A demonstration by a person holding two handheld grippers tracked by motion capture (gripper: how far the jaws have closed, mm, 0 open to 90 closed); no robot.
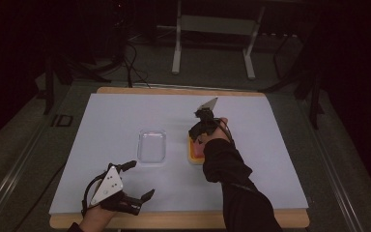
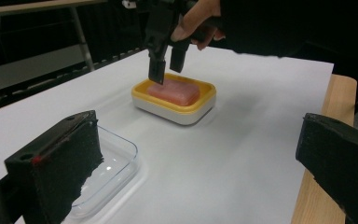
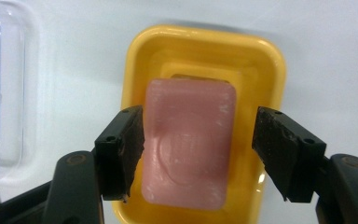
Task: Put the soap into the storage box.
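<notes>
A pink soap bar (image 3: 191, 140) lies in a yellow soap dish (image 3: 256, 60) with a white base, right of the table's middle (image 1: 192, 157). My right gripper (image 3: 198, 154) points down over it with one jaw on each long side of the bar. The left jaw sits at the soap's edge, and a gap shows at the right jaw, so it is open. In the left gripper view those fingertips (image 2: 157, 77) hang just above the soap (image 2: 175, 92). My left gripper (image 1: 140, 180) rests open near the front edge, holding nothing.
A clear plastic container (image 1: 152, 146) stands left of the dish, close to my left gripper's left jaw (image 2: 56, 172). A white sheet (image 1: 125, 116) covers the wooden table (image 1: 174, 220). A metal stand (image 1: 212, 29) and cables lie beyond the far edge.
</notes>
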